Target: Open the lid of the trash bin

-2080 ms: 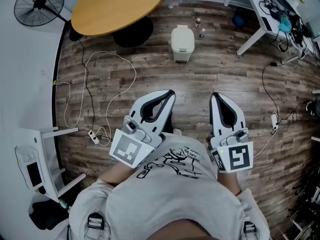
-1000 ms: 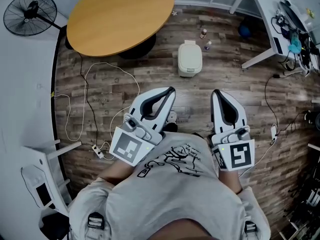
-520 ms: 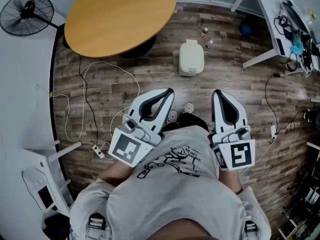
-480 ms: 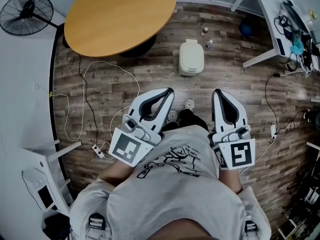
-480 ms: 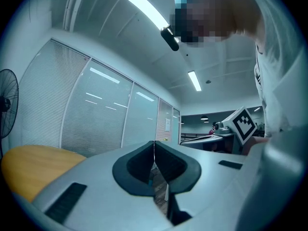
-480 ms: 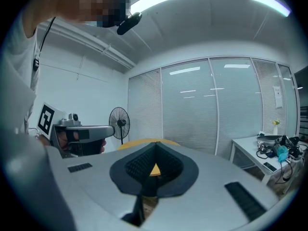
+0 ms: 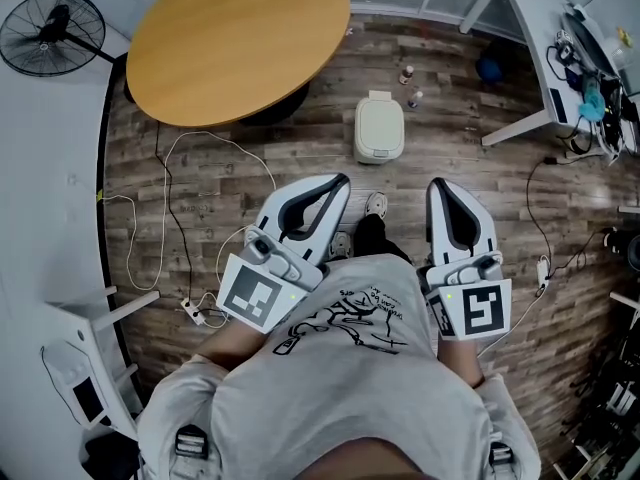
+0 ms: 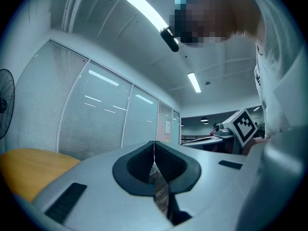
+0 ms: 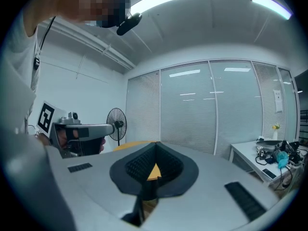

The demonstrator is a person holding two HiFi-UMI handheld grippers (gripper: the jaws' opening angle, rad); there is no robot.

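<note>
My left gripper and right gripper are both closed on nothing, close to my chest; the trash bin stands on the floor straight ahead, well apart, lid down, slightly nearer my left

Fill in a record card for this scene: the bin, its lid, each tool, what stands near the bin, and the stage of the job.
bin: cream trash bin on the wood floor, ahead of the person
lid: down, shut
left tool: jaws together, holding nothing, well apart from the bin
right tool: jaws together, holding nothing, well apart from the bin
near the bin: round table at its left in the head view; two small bottles just beyond it
stage: lid not yet touched
</note>
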